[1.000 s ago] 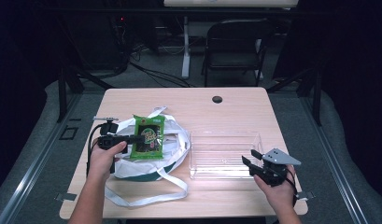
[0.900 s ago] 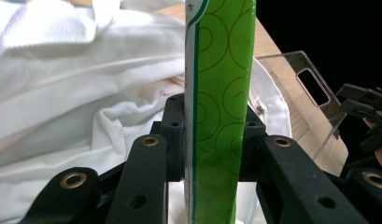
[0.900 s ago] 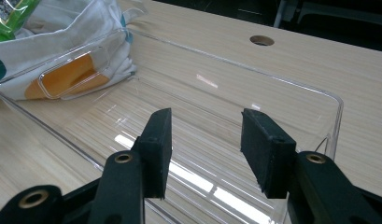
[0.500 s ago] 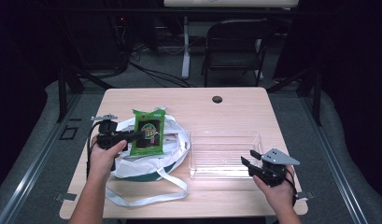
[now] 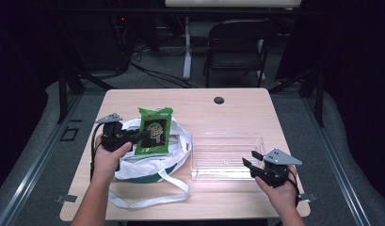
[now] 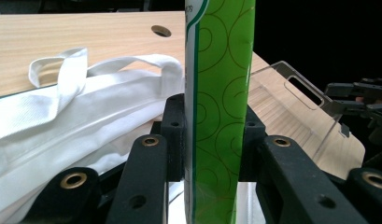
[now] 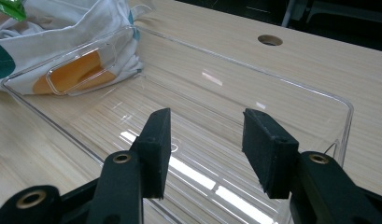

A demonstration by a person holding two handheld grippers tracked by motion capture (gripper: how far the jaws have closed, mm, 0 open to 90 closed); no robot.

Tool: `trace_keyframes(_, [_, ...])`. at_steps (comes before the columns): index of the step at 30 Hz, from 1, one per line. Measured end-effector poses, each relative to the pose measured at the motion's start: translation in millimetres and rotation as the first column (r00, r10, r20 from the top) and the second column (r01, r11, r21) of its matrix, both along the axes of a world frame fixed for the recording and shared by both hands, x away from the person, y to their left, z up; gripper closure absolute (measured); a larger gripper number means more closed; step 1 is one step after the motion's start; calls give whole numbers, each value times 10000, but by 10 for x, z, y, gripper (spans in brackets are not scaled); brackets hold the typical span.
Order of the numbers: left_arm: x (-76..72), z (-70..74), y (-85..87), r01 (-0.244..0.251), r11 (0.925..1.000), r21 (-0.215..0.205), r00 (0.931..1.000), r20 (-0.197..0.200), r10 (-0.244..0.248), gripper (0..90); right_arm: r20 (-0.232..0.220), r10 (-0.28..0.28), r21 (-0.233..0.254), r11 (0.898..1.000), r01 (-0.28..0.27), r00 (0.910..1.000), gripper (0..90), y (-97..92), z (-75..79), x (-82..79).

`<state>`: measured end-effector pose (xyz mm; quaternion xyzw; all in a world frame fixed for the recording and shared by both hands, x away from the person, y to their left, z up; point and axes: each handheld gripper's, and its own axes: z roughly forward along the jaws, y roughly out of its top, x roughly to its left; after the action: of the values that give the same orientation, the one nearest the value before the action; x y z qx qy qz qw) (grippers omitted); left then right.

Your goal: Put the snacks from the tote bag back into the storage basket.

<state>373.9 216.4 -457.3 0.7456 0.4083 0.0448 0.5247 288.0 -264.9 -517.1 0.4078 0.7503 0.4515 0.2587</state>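
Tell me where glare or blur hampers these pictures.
High view: room dark, table lit, clear tray faint. Right gripper view: bright glare streaks on the tray floor. Left gripper view: green packet sharp, near jaws slightly soft.

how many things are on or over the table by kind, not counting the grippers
green snack packet: 1
white cloth bag: 1
clear plastic tray: 1
total: 3
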Motion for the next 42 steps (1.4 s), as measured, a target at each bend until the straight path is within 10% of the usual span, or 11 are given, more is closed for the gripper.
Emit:
trace_keyframes(19, [-59, 99, -128, 386, 9992, 57, 9979, 520, -388, 715, -293, 651, -339, 9972, -660, 9975, 535, 54, 221, 122])
trace_keyframes(42, [7, 320, -417, 1000, 9949, 129, 9913, 845, -1007, 715, -660, 2098, -1409, 9659, -2172, 9755, 496, 149, 698, 399])
